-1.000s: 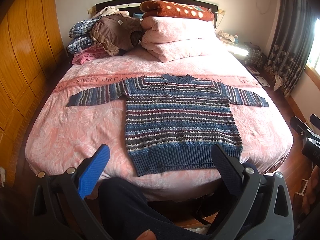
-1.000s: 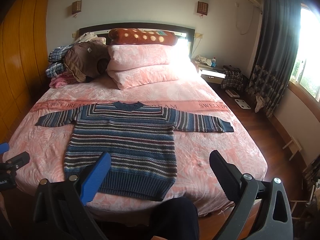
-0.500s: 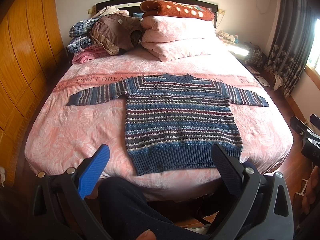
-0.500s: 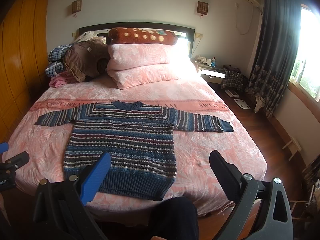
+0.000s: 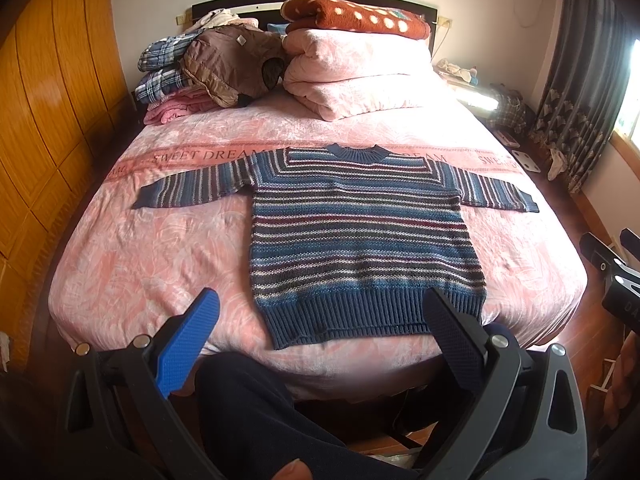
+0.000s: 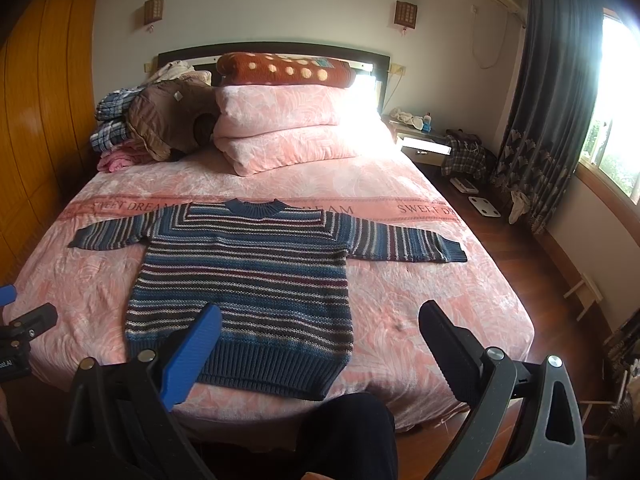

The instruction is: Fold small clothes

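Sweater position: the blue, white and maroon striped knit sweater (image 5: pixel 364 240) lies flat, front up, on the pink patterned bed cover (image 5: pixel 152 264), filling the centre of both wrist views. Its neck points toward the headboard at the top of the frame, and its ribbed hem (image 5: pixel 360 316) lies closest to the foot of the bed, at the lower centre. The body's long axis runs from bottom to top of the frame. Both sleeves extend sideways to the left and right edges of the bed.

Relation for the coming move: the sweater lies ahead of and below both tools. In the left wrist view the hem sits centred between the fingers, so the left hand-held gripper (image 5: pixel 322 316) appears squarely in front of the garment. In the right wrist view the sweater is offset to the left of centre, so the right hand-held gripper (image 6: pixel 320 326) is judged nearer the right-frame sleeve (image 6: pixel 404 242).

Gripper state: both hand-held grippers have their fingers spread wide. Neither holds or touches anything; both are apart from the fabric. Folding is not yet begun.
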Demonstrator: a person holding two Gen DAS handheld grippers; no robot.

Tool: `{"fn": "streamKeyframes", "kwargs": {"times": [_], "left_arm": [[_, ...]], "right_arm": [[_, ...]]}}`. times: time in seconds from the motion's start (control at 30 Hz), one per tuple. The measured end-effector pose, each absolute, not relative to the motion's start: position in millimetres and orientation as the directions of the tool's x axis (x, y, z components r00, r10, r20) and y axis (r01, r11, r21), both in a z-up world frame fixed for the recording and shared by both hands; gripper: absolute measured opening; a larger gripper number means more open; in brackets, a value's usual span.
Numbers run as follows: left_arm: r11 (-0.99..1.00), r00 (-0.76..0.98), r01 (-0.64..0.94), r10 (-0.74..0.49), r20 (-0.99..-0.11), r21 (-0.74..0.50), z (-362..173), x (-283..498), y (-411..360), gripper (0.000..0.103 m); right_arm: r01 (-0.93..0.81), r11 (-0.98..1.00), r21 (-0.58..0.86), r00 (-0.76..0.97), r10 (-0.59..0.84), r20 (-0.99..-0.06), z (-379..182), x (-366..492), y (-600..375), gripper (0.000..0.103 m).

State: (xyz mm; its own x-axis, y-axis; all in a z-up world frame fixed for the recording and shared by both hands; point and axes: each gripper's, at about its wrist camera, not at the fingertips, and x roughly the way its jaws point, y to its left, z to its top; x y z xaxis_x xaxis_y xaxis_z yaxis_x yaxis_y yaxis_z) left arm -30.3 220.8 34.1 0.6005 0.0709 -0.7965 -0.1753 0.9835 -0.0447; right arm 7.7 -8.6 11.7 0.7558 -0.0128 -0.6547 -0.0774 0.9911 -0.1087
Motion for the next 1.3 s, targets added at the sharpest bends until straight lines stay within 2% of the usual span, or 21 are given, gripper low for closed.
{"fn": "streamKeyframes", "kwargs": {"times": [0.63, 0.93, 1.03, 1.13, 1.3], "left_arm": [[0.982, 0.593, -0.185, 0.083, -0.801, -0.035, 18.7, -29.2, 221.5, 0.100], [0.980, 0.604, -0.200, 0.115, -0.789, -0.010, 27.6, -19.5, 221.3, 0.100], [0.977, 0.611, -0.212, 0.151, -0.777, 0.023, 27.1, -13.8, 219.9, 0.100], [0.975, 0.618, -0.217, 0.181, -0.765, 0.055, 26.5, -5.3, 219.3, 0.100], [0.978, 0.622, -0.197, 0.174, -0.763, 0.062, 21.2, 13.7, 221.5, 0.100]], "right_arm": [[-0.080, 0.991, -0.108, 0.751, -0.011, -0.660, 5.8, 8.4, -9.0, 0.099], [-0.097, 0.987, -0.128, 0.747, -0.013, -0.664, -19.4, 25.1, -13.2, 0.099], [-0.143, 0.987, -0.079, 0.743, 0.055, -0.667, -26.5, 41.5, -21.3, 0.099], [-0.236, 0.971, 0.036, 0.727, 0.201, -0.657, -40.6, 61.8, -40.6, 0.099], [-0.176, 0.977, 0.118, 0.639, 0.204, -0.742, -77.8, 119.9, -76.4, 0.099]]}}
